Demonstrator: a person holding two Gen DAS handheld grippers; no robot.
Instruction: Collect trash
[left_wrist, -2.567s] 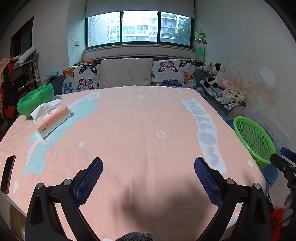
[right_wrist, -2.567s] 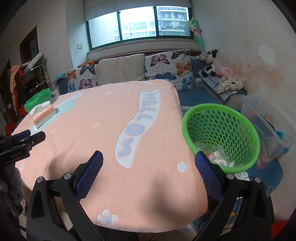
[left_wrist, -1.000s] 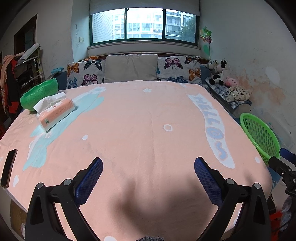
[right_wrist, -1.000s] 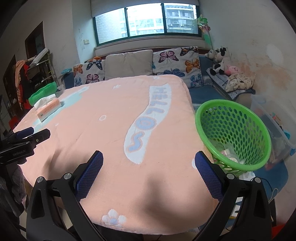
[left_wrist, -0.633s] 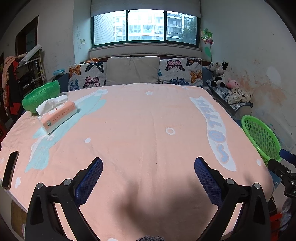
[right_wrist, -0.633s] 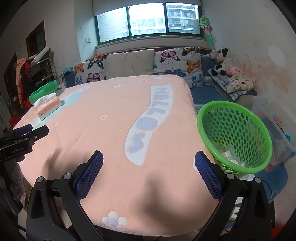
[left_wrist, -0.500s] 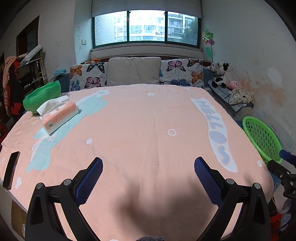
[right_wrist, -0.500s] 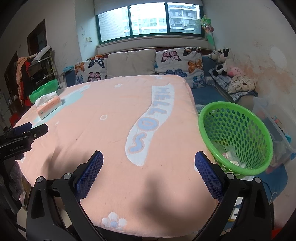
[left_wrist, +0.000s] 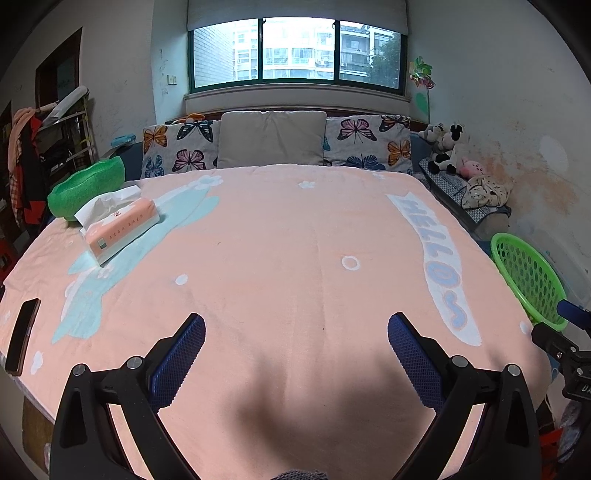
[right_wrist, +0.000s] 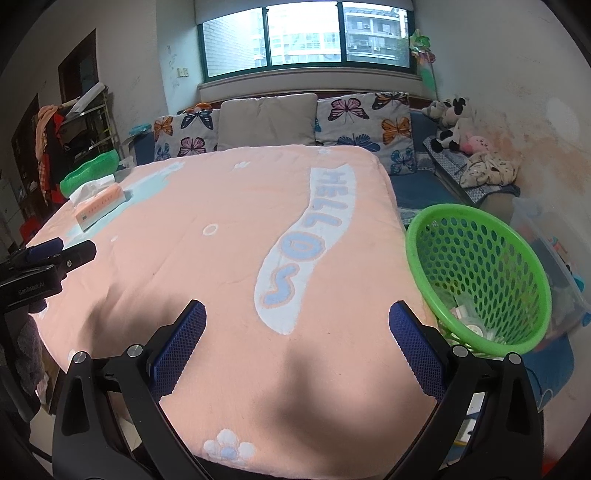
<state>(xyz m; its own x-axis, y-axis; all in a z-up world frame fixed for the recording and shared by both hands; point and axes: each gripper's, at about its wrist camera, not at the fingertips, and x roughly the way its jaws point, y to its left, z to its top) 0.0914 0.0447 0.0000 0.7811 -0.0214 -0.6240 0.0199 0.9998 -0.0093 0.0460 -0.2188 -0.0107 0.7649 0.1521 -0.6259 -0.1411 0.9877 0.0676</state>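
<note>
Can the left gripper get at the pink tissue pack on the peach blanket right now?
Probably yes. The left gripper is open and empty, and only bare peach blanket lies between it and the pink tissue pack, far off toward its left, so the person must reach across.

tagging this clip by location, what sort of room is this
Most likely a home bedroom: a bed under a peach blanket, butterfly pillows against the headboard below a window, and stuffed toys on a side bench.
</note>
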